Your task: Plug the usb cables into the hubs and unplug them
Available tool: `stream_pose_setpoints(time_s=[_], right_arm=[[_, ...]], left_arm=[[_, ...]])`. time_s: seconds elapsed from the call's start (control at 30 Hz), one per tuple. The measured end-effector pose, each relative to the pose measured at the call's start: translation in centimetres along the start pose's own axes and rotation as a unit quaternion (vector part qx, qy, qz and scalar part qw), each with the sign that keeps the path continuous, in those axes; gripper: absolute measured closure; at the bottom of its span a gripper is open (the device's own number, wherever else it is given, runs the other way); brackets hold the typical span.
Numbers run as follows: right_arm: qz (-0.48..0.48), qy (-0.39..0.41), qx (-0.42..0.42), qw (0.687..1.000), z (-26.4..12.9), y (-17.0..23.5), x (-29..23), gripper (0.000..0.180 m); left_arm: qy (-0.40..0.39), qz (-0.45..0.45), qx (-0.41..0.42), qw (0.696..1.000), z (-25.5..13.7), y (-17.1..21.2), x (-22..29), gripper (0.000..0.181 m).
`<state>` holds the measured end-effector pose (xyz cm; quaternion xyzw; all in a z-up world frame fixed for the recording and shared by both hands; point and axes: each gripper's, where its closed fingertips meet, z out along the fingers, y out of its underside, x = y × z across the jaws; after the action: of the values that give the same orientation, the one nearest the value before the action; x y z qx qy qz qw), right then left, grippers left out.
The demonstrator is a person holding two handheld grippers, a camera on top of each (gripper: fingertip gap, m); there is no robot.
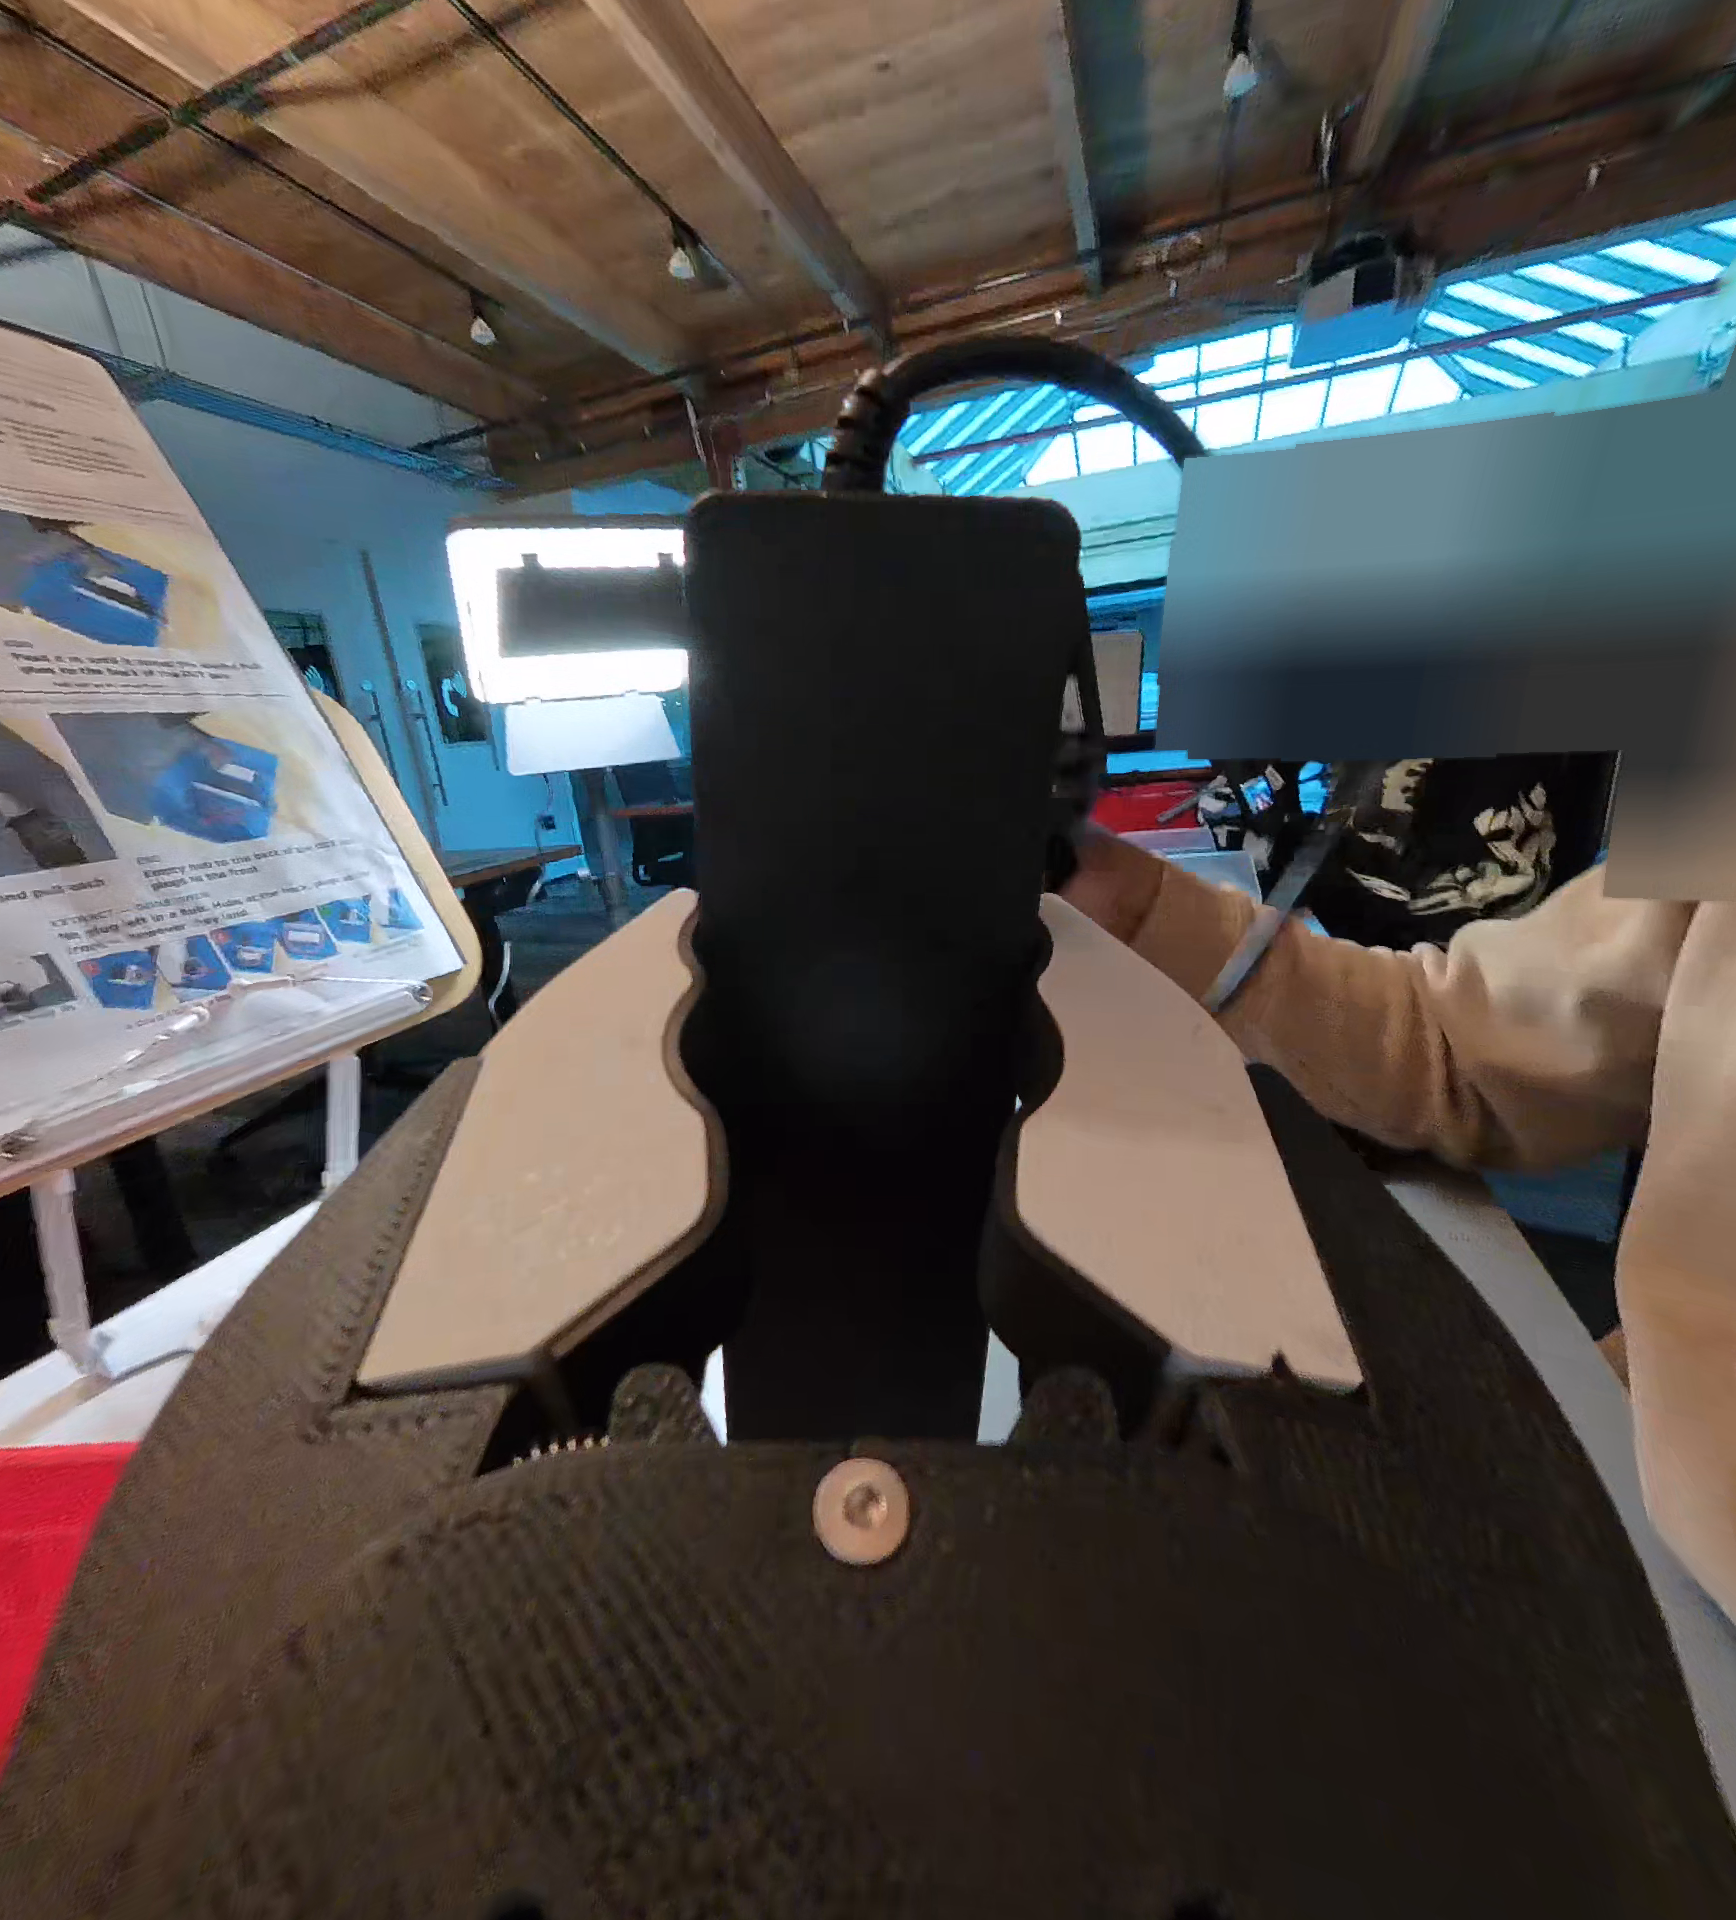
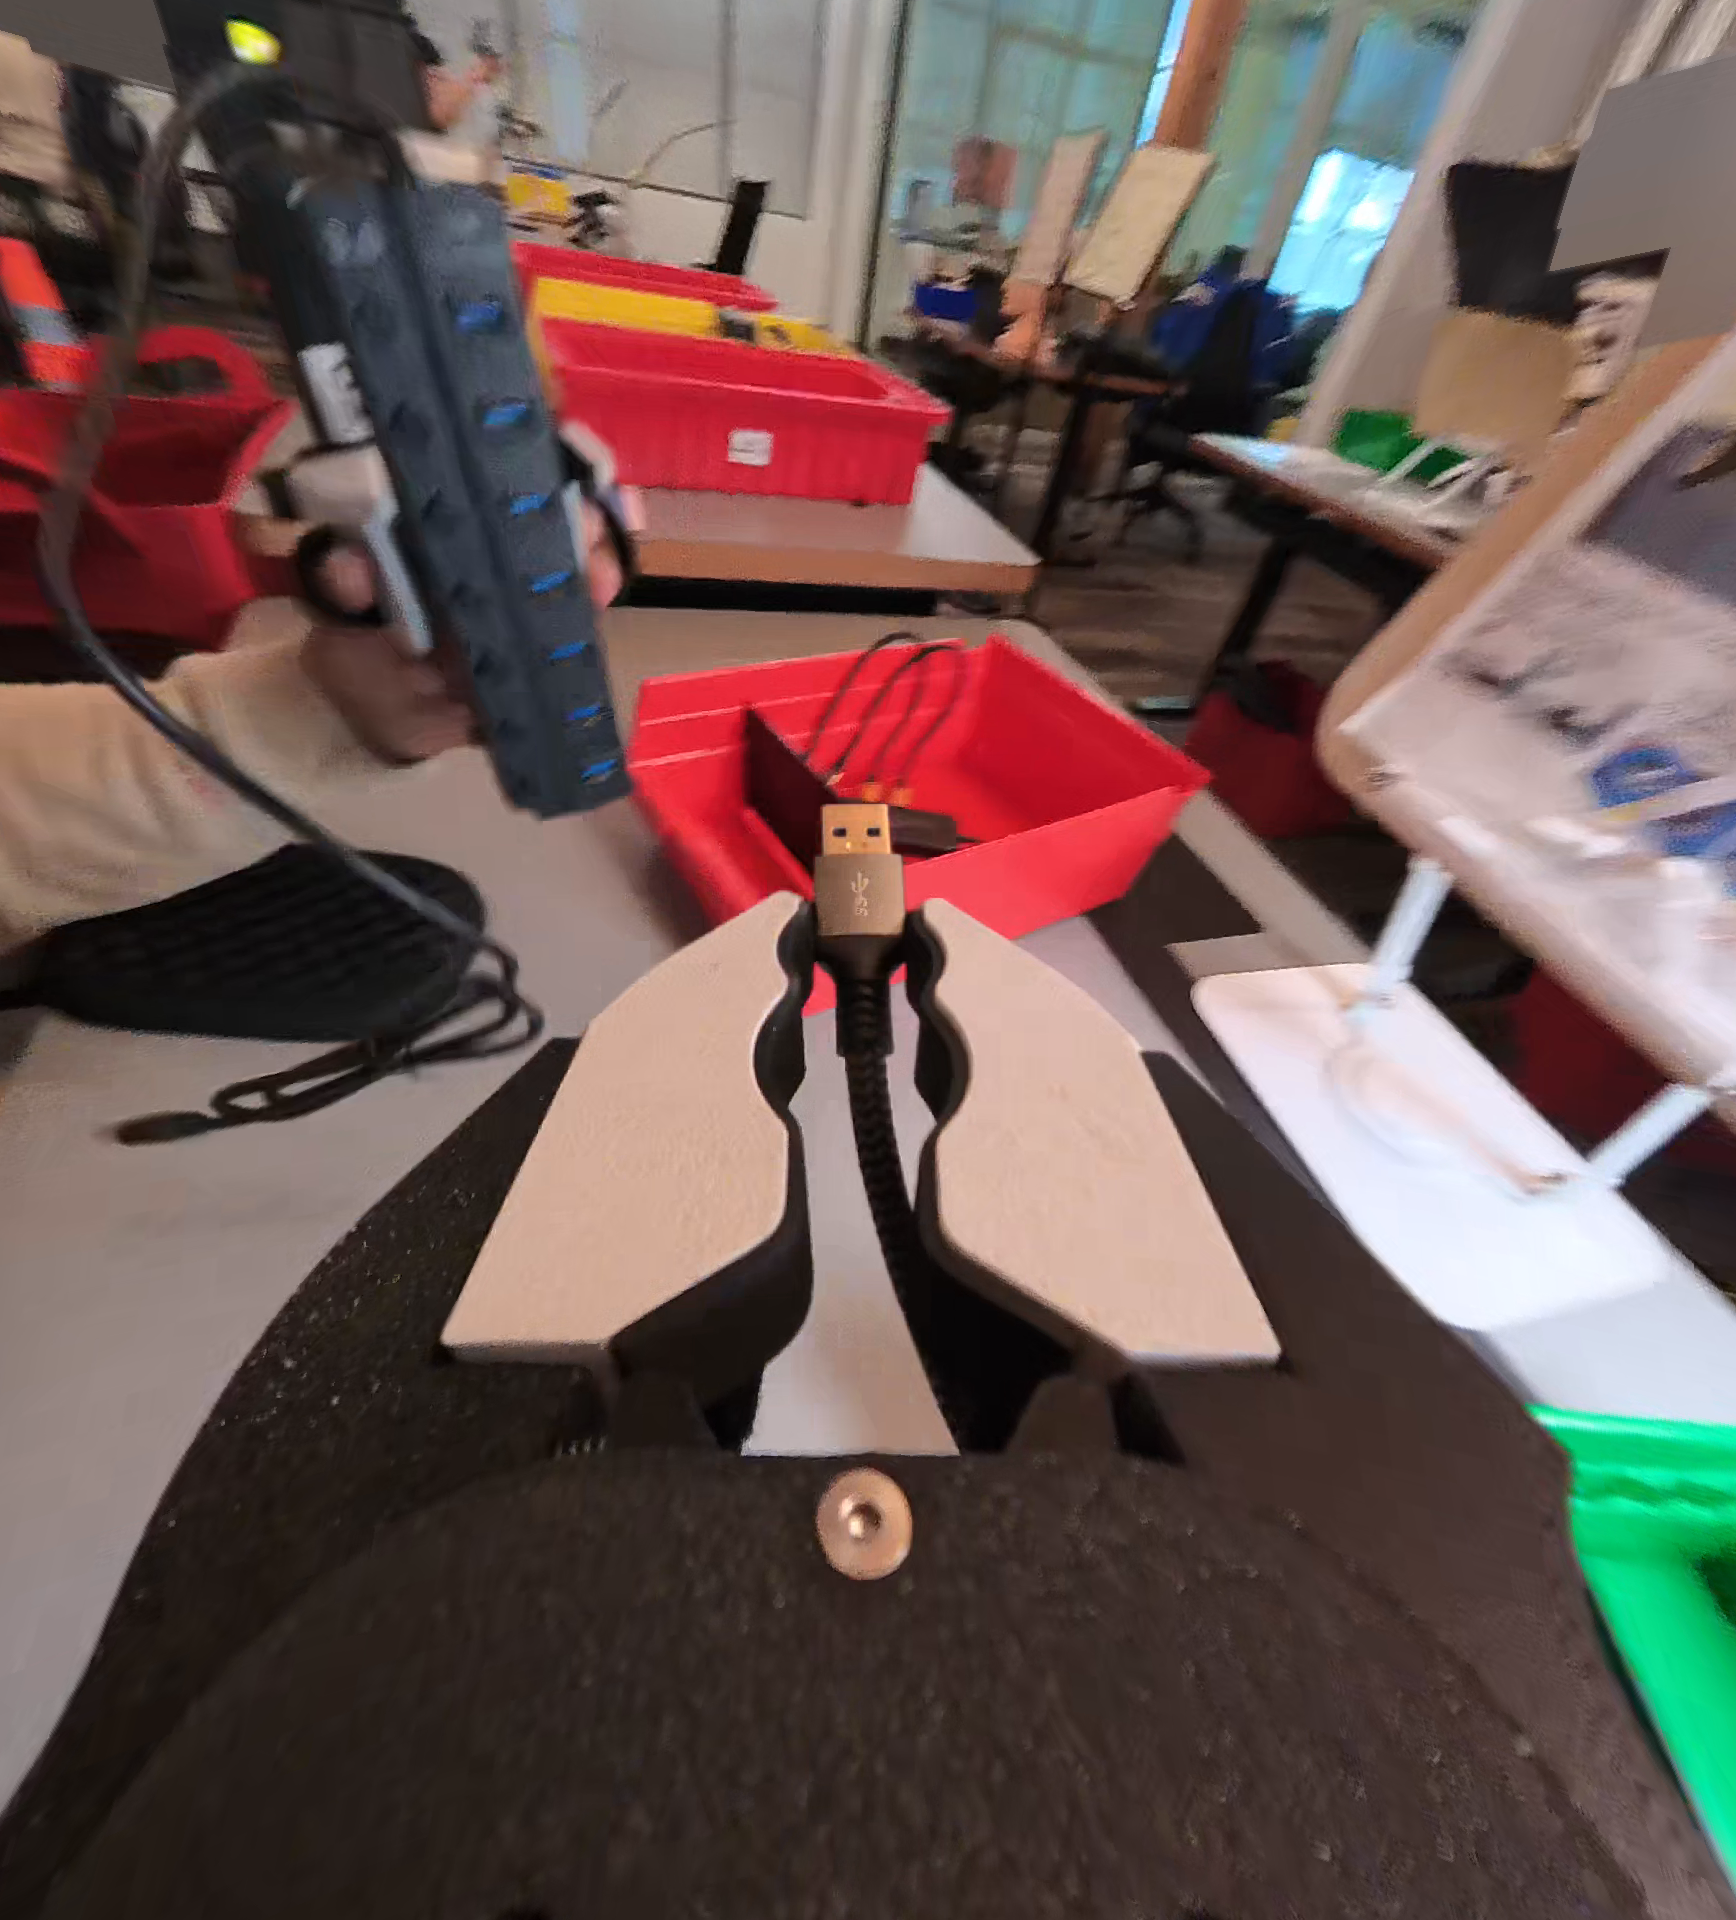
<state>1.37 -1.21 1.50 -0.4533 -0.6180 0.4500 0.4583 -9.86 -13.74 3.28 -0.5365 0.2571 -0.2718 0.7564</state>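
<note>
Left wrist view: your left tool (image 1: pixel 864 935) is pinching the hub (image 1: pixel 879 727), a long black block that stands up between the grey fingers (image 1: pixel 573 1143) and hides most of the middle of the frame. Its black cord (image 1: pixel 1040 379) arcs off the top end to the right. This view points up at a wood ceiling; a tilted instruction sheet (image 1: pixel 116 727) on a white stand sits at left, your sleeve (image 1: pixel 1415 1018) at right. Right wrist view: your right tool (image 2: pixel 859 935) is pressed onto a USB plug (image 2: pixel 856 862), metal end poking forward past the tips, braided cable (image 2: pixel 879 1122) running back between the fingers. The hub (image 2: pixel 490 499) is up at left, held in the air by your left tool, blue ports facing right, well apart from the plug. Its cord (image 2: pixel 251 779) drops to a loose coil on the grey surface (image 2: pixel 168 1299). Just past the plug sits a red bin (image 2: pixel 1072 790) with more cables in it. White stand base (image 2: pixel 1415 1143) at right, green bin (image 2: pixel 1716 1610) at lower right, more red bins on the surface behind.
</note>
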Motion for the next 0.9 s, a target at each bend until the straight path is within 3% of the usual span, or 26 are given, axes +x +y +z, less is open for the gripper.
stream_pose_setpoints(time_s=[0.2, 0.47, 0.67, 0.9], right_arm=[[0.055, 0.076, 0.034, 0.995, -5.1, 0.2, 5.8, 0.163], [0.251, 0.072, -0.088, 0.961, -5.3, 10.6, 10.3, 0.162], [0.287, 0.13, -0.126, 0.941, -6.4, 13.5, 12.2, 0.149], [0.184, 0.091, -0.031, 0.978, -5.1, 7.3, 10.0, 0.146]], left_arm=[[0.047, -0.049, -0.031, 0.997, 2.3, 3.6, 1.0, 0.125], [0.062, -0.087, -0.062, 0.992, 3.0, 6.7, 1.4, 0.126], [0.07, -0.094, -0.079, 0.99, 3.3, 7.8, 1.8, 0.126], [0.083, -0.111, -0.078, 0.987, 3.6, 8.0, 2.3, 0.126]])
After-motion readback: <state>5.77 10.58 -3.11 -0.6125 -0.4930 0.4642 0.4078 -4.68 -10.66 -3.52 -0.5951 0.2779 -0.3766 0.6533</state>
